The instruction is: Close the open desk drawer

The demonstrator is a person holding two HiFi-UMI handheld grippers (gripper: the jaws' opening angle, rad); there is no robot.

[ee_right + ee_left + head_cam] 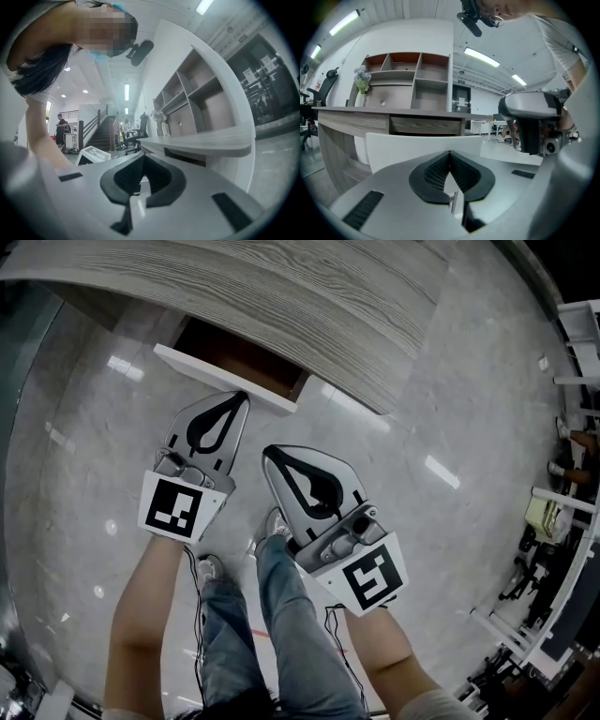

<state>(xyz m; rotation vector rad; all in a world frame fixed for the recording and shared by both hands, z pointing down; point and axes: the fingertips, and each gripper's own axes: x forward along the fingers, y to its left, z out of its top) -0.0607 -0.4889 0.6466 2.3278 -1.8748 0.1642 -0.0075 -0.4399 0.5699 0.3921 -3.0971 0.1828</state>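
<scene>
Both pairs of jaws were pressed together, empty. The left gripper was just beside the white front of the open drawer under the desk, and the right gripper was nearer the person. The drawer looked rigid and free-sliding: push flat, mid-front

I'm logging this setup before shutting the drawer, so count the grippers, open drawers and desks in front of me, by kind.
grippers: 2, left gripper and right gripper
open desk drawer: 1
desk: 1
Total: 4

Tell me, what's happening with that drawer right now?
Left gripper shut, empty, at the drawer. Right gripper shut, empty. Drawer open; nothing blocking it.
</scene>
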